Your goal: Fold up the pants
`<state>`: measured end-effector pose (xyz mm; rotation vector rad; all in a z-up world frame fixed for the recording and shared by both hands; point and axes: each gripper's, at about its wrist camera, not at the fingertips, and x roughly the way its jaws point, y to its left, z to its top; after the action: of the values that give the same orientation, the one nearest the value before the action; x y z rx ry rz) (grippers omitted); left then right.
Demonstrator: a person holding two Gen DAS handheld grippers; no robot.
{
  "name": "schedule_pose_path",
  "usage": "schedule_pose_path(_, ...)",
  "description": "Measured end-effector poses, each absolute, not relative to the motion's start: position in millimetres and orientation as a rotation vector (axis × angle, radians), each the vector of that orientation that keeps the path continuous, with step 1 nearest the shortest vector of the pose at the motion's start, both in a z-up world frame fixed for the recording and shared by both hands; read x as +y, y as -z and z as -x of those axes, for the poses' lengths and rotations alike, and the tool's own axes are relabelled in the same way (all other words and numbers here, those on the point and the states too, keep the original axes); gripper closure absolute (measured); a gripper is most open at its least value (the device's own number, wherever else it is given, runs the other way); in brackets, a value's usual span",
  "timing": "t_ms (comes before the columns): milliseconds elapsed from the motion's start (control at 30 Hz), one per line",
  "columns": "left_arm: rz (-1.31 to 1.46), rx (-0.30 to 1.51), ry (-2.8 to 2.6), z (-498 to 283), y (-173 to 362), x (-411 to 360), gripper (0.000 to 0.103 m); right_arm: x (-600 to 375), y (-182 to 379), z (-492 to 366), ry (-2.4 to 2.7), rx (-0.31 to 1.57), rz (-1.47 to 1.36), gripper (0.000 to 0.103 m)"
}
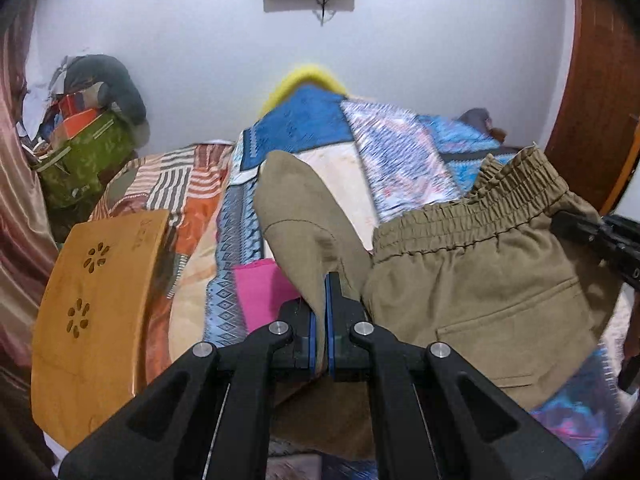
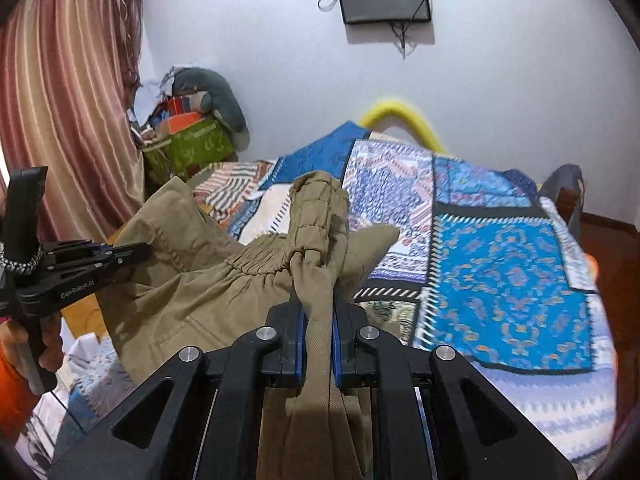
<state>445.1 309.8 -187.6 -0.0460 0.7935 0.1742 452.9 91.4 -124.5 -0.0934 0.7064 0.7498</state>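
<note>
1. Bed (image 2: 520, 280) fills the room, patchwork quilt across it.
2. Pants (image 1: 480, 280), khaki, hang above the quilt, waistband up, slung between both grippers.
3. Right gripper (image 2: 320, 312) is clamped on a thick bunch of waistband.
4. Left gripper (image 1: 321, 300) is pinched tight on a thin fold of pants.

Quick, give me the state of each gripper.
Left gripper: shut on the khaki pants, pinching a thin fold.
Right gripper: shut on the pants, clamping a bunched part by the elastic waistband.
</note>
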Motion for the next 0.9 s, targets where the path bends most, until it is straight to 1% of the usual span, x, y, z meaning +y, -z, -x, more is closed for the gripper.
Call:
schedule_pose_path(133, 0.062, 0.866, -0.220, -459.2, 227.2, 331.6, 0.099, 115.7, 155.6, -461.2, -0.743, 0.777, 0.181, 0.094)
schedule_pose_path(233, 0.119, 0.957, -0.221, -459.1, 260.3, 350.2, 0.099, 122.2, 180.9, -460.6, -0.740, 0.864, 0.240, 0.094)
schedule_pose_path(333, 0.145, 1.028, -0.223, -454.1, 281.6, 358.6, 0.096, 114.7, 195.6, -459.9, -0.739, 0.950, 0.235, 0.092)
schedule_pose_path(367, 0.144, 1.060, -0.240, -452.7, 291.0, 361.7, 0.096, 113.1, 199.4, -459.7, -0.734, 0.976, 0.237, 0.089)
schedule_pose_path(433, 0.138, 1.092, -0.259, -451.7, 299.2, 363.5, 0.094, 109.6, 202.1, -459.7, -0.719, 1.003, 0.243, 0.087)
schedule_pose_path(500, 0.125, 1.105, -0.269, -447.6, 305.4, 364.7, 0.090, 105.7, 201.4, -458.7, -0.722, 1.017, 0.241, 0.084)
schedule_pose_path(533, 0.116, 1.103, -0.272, -444.8, 305.2, 364.6, 0.090, 102.4, 200.0, -457.2, -0.716, 1.021, 0.242, 0.080)
schedule_pose_path(567, 0.111, 1.099, -0.273, -442.1, 304.0, 364.4, 0.088, 99.1, 198.0, -454.6, -0.710, 1.023, 0.250, 0.075)
schedule_pose_path(600, 0.109, 1.097, -0.279, -439.5, 302.2, 364.8, 0.085, 97.6, 197.7, -453.2, -0.710, 1.021, 0.257, 0.073)
schedule_pose_path(633, 0.109, 1.096, -0.284, -436.8, 300.4, 365.7, 0.084, 94.5, 197.4, -452.0, -0.707, 1.018, 0.270, 0.068)
schedule_pose_path(667, 0.108, 1.098, -0.289, -433.2, 298.8, 367.1, 0.084, 91.4, 197.3, -451.8, -0.701, 1.012, 0.281, 0.063)
schedule_pose_path(733, 0.099, 1.104, -0.294, -426.8, 295.5, 369.4, 0.084, 84.3, 194.4, -448.0, -0.693, 1.001, 0.291, 0.057)
schedule_pose_path(900, 0.045, 1.145, -0.318, -409.2, 293.5, 365.1, 0.084, 71.6, 184.1, -436.2, -0.670, 0.983, 0.305, 0.057)
